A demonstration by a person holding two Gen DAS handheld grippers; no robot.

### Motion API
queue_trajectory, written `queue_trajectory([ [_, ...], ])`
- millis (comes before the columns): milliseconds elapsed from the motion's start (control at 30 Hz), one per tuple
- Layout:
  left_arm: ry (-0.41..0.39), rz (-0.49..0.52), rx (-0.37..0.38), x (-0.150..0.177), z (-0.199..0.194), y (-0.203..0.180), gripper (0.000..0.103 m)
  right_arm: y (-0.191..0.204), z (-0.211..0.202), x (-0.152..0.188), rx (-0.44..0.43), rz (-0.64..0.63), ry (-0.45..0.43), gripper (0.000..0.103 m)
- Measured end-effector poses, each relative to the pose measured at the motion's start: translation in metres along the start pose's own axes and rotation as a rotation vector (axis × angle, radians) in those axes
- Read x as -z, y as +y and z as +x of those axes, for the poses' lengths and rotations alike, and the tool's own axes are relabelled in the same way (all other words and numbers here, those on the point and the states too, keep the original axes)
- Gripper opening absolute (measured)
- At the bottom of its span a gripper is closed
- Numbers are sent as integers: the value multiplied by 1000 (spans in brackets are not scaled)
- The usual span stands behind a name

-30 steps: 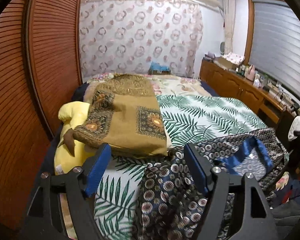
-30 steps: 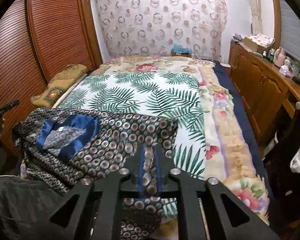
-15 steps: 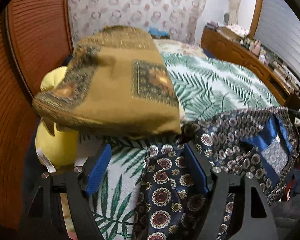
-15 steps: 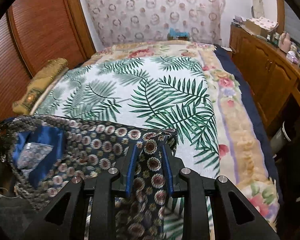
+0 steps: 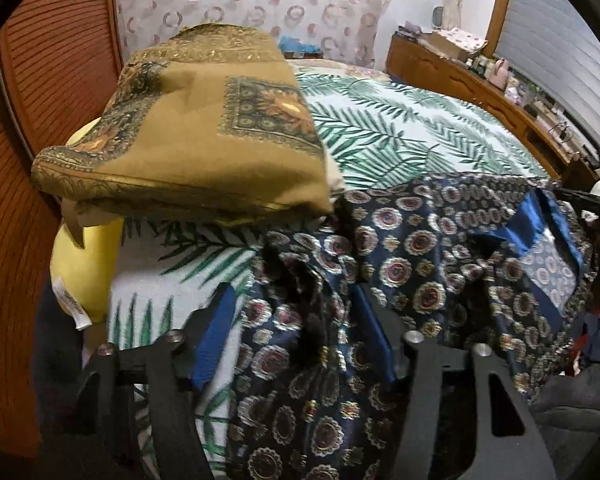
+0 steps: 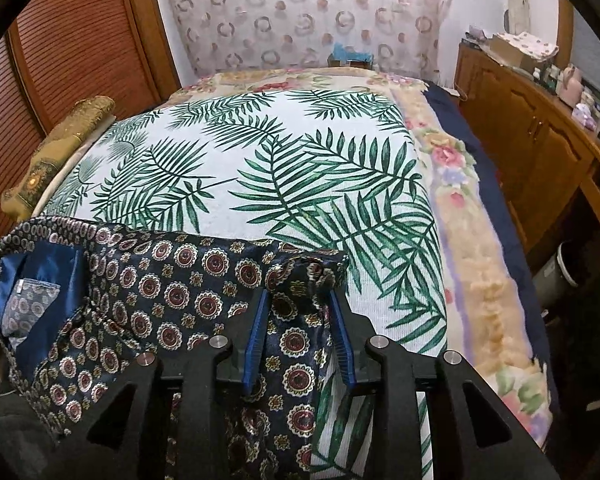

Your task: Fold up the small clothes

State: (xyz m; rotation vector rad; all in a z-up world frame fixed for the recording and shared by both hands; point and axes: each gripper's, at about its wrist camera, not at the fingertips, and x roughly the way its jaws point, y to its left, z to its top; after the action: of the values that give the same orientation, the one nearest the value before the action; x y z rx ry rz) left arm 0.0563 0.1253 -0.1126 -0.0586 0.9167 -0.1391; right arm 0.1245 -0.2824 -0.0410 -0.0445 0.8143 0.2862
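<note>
Close to us, our left gripper (image 5: 296, 320) has its blue pads (image 5: 214, 340) apart, with a bunched fold of the dark patterned garment (image 5: 400, 264) lying between them. We cannot tell if the pads press the cloth. Our right gripper (image 6: 300, 320) has its blue pads (image 6: 256, 336) close together, pinching a corner of the same garment (image 6: 172, 280).

The garment looks shiny and smooth, dark blue with round red and gold flower shapes all over. It lies spread across the near edge of the bed, wrinkled where we hold it. Its inside is plain bright blue. A small pale pocket (image 6: 30, 308) with a tiny white tag sits on that blue lining. We cannot read the tag.

Under the garment is a white bed cover (image 6: 280, 168) with big green leaf prints. It looks flat and a little ribbed. Along its right side runs a fuzzy floral blanket (image 6: 480, 272).

On the left of the bed sits a folded mustard cloth (image 5: 204, 120) with dark square patterns. Below it is a soft yellow pillow (image 5: 88, 264) with a white label whose writing is too blurry to read.

Farther off stand a wooden cabinet (image 6: 540, 128) with small bottles on top, a slatted brown wardrobe door (image 6: 72, 40), and a curtain (image 6: 300, 12) with ring shapes.
</note>
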Motion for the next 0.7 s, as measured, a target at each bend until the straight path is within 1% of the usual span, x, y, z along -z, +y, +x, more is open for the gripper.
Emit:
queue_trajectory([
  [67, -1, 4, 8, 1, -1, -4, 54, 1, 3, -2, 9, -2, 0, 35],
  [100, 0, 5, 9, 0, 0, -4, 54, 1, 4, -3, 18, -1, 0, 39],
  [167, 0, 3, 7, -2, 2, -4, 54, 2, 8, -5, 37, -5, 0, 42],
  [233, 1, -5, 12, -5, 3, -3, 54, 2, 9, -5, 37, -2, -1, 43],
  [300, -7, -10, 23, -7, 4, -2, 43, 3, 10, -5, 39, -6, 0, 44],
  [333, -10, -16, 35, -8, 4, -1, 27, 4, 11, -5, 41, -9, -1, 44],
  [367, -12, -32, 51, -8, 4, 0, 15, 4, 10, -5, 40, -11, -4, 44],
  [400, -16, -38, 51, -8, 3, 0, 9, 3, 9, -3, 35, -14, -9, 44],
  [433, -24, -27, 43, -7, 1, -3, 8, 3, 8, -2, 24, -19, -14, 44],
  [467, -42, -12, 35, -6, -4, -7, 8, 4, 7, 0, 18, -24, -19, 40],
  [500, -54, -6, 31, -6, -8, -10, 7, 4, 6, 1, 7, -28, -28, 29],
  [533, -67, -3, 33, -6, -13, -13, 7, 5, 4, 4, -7, -32, -39, 25],
  [567, -86, 1, 39, -7, -19, -16, 7, 6, 3, 6, -19, -35, -42, 14],
  [600, -106, 7, 39, -8, -26, -19, 7, 6, 1, 9, -35, -36, -44, 8],
  [700, -171, 23, 51, -12, -49, -27, 7, 5, -11, 17, -67, -16, -77, 4],
])
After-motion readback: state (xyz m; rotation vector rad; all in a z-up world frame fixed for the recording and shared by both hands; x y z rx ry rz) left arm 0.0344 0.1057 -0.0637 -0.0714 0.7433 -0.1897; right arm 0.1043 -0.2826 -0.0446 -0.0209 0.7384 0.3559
